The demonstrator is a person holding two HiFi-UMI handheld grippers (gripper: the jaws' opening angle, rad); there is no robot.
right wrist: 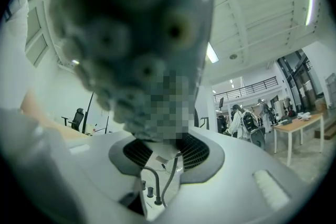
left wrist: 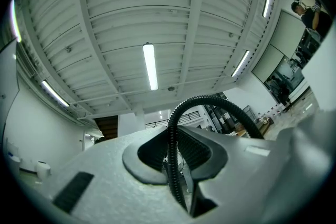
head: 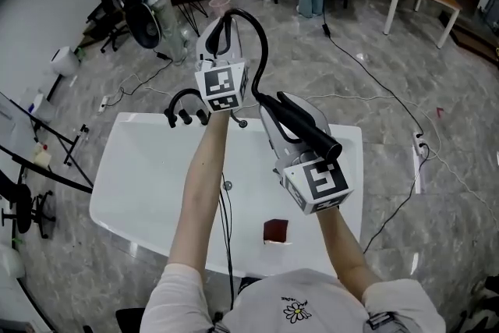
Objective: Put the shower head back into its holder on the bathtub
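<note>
While the right gripper pinches the black hand-held shower head, that head is held above the far right corner of the white bathtub. Its long axis lies along the gripper, hose end away from the person and thick end toward them. The left gripper has its jaws pressed on the black ribbed hose. A black curved tap fitting stands on the far rim.

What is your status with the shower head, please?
Left gripper shut on hose. Right gripper shut on shower head, above bathtub, not yet seated. Nothing blocking seen.
</note>
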